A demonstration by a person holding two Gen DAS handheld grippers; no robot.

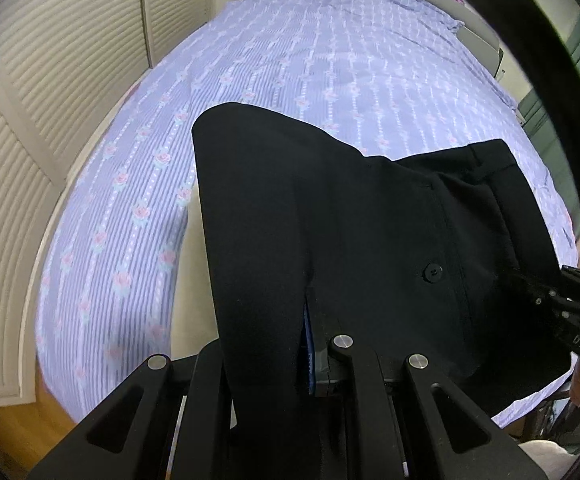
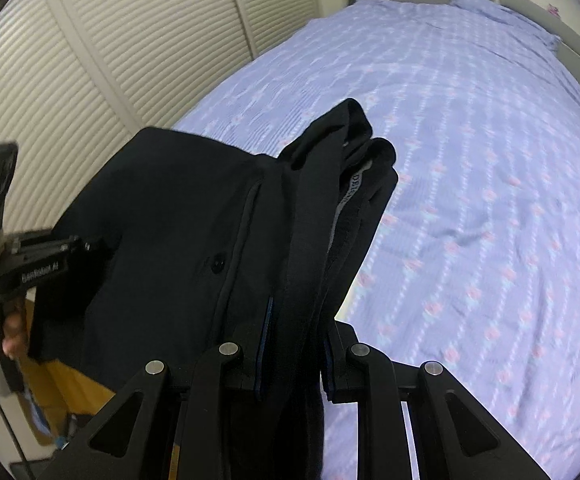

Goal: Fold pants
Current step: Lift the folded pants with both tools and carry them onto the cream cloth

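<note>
Hanging between both grippers, the pants point(image 1: 330, 216) are held above the bed point(image 1: 290, 60), not yet laid down. Left gripper point(image 1: 290, 360) and right gripper point(image 2: 294, 360) are each clamped on the dark cloth, probably to keep it spread for laying flat.

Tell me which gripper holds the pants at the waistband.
The right gripper: the pants' bunched waistband runs between its fingers. The left gripper pinches plain fabric.

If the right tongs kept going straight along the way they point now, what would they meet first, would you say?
The right tongs are already shut on the black fabric pants, which drape ahead of them. Past that cloth, the line most likely ends on the lilac flower-striped bedspread, though depth is hard to judge here.
</note>
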